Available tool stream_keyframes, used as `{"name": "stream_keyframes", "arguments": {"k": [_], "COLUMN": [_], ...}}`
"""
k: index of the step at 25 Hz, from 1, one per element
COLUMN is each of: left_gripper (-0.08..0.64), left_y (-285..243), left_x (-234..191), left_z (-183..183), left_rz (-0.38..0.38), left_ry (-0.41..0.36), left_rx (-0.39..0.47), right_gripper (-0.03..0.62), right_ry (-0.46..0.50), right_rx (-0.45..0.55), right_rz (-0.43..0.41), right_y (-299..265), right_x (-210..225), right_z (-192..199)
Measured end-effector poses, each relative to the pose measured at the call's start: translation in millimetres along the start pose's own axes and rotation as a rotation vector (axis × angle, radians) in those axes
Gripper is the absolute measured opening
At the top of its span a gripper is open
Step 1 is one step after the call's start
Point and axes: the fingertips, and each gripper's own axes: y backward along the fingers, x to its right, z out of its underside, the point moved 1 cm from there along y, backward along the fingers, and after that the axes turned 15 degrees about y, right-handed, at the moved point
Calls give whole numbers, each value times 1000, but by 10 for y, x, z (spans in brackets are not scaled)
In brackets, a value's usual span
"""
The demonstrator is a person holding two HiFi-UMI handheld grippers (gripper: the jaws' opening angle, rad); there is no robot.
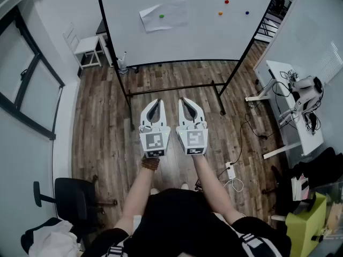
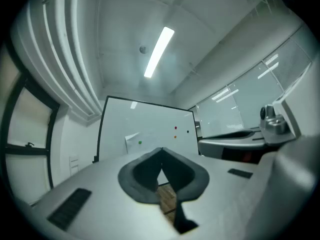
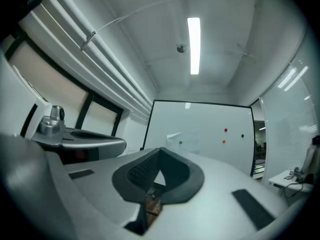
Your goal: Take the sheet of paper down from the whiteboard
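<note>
A white sheet of paper [image 1: 165, 15] hangs on the whiteboard [image 1: 203, 36], pinned by a green magnet [image 1: 162, 16]; its top left corner curls off the board. The sheet also shows small in the left gripper view [image 2: 136, 142] and the right gripper view [image 3: 182, 140]. My left gripper [image 1: 158, 101] and right gripper [image 1: 183, 100] are held side by side over the wooden floor, well short of the board. Both point toward it with tips together and nothing between the jaws.
Red [image 1: 226, 1], orange [image 1: 220, 13] and blue [image 1: 247, 12] magnets sit on the board's right part. The board's black frame [image 1: 174, 88] has feet on the floor ahead. A white chair [image 1: 86, 46] stands left, a desk [image 1: 297, 111] with cables right, an office chair [image 1: 72, 197] behind left.
</note>
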Motion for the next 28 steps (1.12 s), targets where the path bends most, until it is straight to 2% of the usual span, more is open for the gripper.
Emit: {"name": "stream_keyframes", "arguments": {"k": [5,20,28], "left_gripper": [12,12,12], "left_y": [23,252,251], "left_x": [-59,-461,-663], "left_z": [-42,-216,-112], "left_rz": [9,63,65], "left_ry": [5,34,44], "left_rx": [-3,0,-30], "right_gripper": [-5,-5,-5], "right_ry": [-40,-15,-9], "right_rx": [16,50,32], "right_rz": [-22,-53,-44], "right_y": [-37,-152,-265], "right_x": [-62,-619,-757], "right_z": [-67,-453,-394]}}
